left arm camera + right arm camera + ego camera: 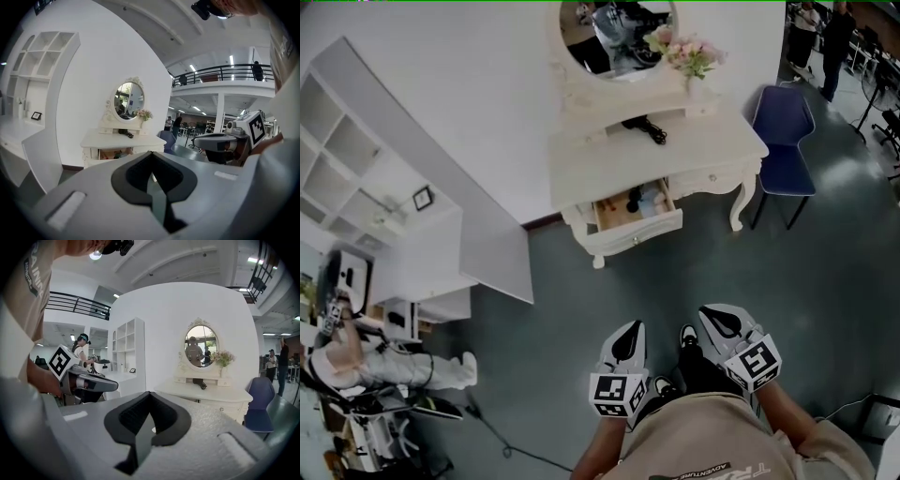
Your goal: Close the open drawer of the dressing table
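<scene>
In the head view the dressing table (712,150) stands against the white wall, well apart from the person. Its open drawer (639,231) is pulled out on the table's left half, with small items lying inside. The left gripper (629,326) and the right gripper (711,312) are held low in front of the person's body, both pointing toward the table, and neither touches anything. In the left gripper view the jaws lie together with nothing between them, and beyond their tip the drawer (104,154) shows as an open box under the table top. In the right gripper view the jaws are also together and empty. The table (220,394) is seen past them, but the open drawer is hidden behind this gripper's own body. I judge that the step in hand is only the approach and that the closing is not yet begun. To do it well, the person should first walk close. Then the joined tips of 1 gripper should be set flat on the middle of the drawer front and pushed straight in, because a push at 1 corner may turn the drawer and jam it. The items should lie below the rim, and a slow finish would keep the flowers (692,54) on top from shaking.
</scene>
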Demonstrator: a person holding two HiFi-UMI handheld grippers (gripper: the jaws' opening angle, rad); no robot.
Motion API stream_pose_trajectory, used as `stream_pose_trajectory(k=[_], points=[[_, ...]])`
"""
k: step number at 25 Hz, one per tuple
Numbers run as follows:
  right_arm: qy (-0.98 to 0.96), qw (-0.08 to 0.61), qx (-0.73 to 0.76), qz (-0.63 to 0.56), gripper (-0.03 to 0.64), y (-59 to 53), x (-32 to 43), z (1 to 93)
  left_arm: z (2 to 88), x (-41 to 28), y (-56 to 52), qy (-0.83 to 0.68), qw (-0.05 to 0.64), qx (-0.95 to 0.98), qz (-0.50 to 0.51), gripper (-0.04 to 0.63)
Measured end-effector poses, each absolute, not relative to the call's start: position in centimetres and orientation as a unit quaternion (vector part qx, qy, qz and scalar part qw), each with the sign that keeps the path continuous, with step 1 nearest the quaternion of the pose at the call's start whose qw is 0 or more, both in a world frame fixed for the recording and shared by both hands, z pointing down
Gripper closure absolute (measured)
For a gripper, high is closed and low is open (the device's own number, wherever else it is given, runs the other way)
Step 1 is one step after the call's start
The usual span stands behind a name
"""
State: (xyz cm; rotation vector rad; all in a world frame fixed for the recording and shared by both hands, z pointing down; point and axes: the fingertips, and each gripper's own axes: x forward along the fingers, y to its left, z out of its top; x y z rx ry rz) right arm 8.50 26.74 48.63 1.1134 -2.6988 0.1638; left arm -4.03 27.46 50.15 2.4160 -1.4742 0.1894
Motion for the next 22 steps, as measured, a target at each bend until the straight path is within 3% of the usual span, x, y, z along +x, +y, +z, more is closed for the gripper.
stream_pose_trajectory(k=[22], points=[[-0.941,0.076,0.329,0.029,0.614,6.5,9.5,48.8,46.5,-2.7,9.6,-0.555,0.101,0.821,0.087,0.578]])
